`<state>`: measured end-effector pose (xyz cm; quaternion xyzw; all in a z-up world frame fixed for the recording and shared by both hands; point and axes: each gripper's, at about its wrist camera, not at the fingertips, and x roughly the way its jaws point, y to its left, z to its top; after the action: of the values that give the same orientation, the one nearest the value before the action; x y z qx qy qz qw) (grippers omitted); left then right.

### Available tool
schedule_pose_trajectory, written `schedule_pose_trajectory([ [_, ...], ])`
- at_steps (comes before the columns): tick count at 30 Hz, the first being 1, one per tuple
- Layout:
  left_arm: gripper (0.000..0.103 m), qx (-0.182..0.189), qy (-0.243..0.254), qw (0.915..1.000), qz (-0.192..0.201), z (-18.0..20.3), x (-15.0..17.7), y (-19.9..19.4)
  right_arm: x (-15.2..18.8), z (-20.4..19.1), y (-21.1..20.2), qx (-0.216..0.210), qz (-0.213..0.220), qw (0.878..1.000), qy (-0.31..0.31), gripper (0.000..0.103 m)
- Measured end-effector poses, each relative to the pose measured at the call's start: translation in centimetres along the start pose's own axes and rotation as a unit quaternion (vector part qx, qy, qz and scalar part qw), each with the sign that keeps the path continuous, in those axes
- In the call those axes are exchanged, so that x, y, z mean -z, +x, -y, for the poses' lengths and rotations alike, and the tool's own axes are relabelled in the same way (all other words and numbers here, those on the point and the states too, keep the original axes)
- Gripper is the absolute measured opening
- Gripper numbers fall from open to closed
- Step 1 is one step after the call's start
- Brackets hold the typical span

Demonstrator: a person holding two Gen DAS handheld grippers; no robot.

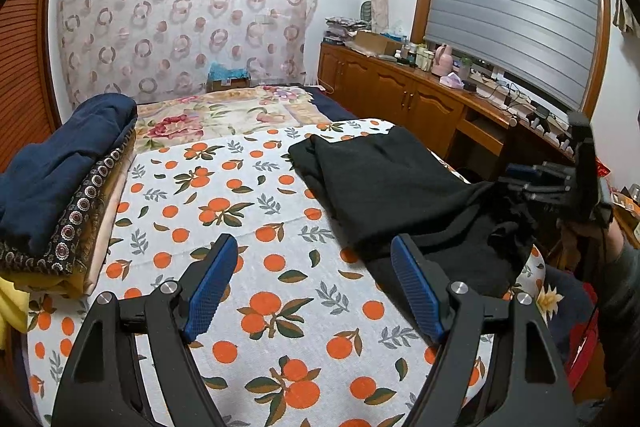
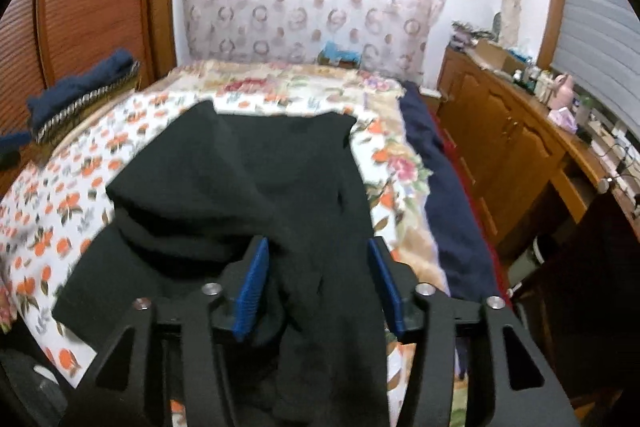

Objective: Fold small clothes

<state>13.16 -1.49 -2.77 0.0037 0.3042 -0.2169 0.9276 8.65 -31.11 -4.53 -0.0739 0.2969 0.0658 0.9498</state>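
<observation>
A black garment point(image 1: 392, 187) lies rumpled on the orange-print sheet point(image 1: 260, 267) at the right of the bed; it also fills the middle of the right wrist view point(image 2: 240, 179). My left gripper point(image 1: 316, 255) is open and empty above the sheet, left of the garment's near edge. My right gripper point(image 2: 318, 251) is open, its blue pads point(image 2: 254, 283) on either side of a raised fold of the black cloth. The right gripper also shows in the left wrist view point(image 1: 560, 183) at the garment's right end.
A stack of folded clothes point(image 1: 60, 195), navy on top, sits at the bed's left edge. A floral blanket point(image 1: 224, 115) covers the far bed. A wooden cabinet point(image 1: 400, 95) with clutter runs along the right wall. A navy cover point(image 2: 444, 195) hangs off the bed's right side.
</observation>
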Motion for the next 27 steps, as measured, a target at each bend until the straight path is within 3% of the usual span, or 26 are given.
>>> schedule_pose_trajectory([
  [4, 0.08, 0.0, -0.003, 1.0, 0.002, -0.1, 0.0, -0.1, -0.9, -1.9, -1.3, -0.021, 0.027, 0.999, -0.015, 0.059],
  [10, 0.08, -0.001, -0.005, 1.0, 0.001, -0.5, 0.2, -0.2, -2.3, -7.2, -1.0, -0.102, 0.028, 0.992, -0.066, 0.062],
  [18, 0.08, -0.001, -0.006, 1.0, -0.001, -1.3, 0.5, 0.2, -3.6, -14.5, 4.1, -0.178, -0.023, 0.977, -0.116, 0.062],
  [26, 0.08, -0.009, -0.017, 0.9998, -0.006, -3.3, 0.7, 0.9, -3.4, -17.3, 8.1, -0.192, -0.072, 0.963, -0.178, 0.062],
  [27, 0.08, -0.013, -0.02, 0.9997, -0.005, -3.6, 0.6, 1.0, -3.6, -17.4, 8.6, -0.189, -0.074, 0.962, -0.184, 0.051],
])
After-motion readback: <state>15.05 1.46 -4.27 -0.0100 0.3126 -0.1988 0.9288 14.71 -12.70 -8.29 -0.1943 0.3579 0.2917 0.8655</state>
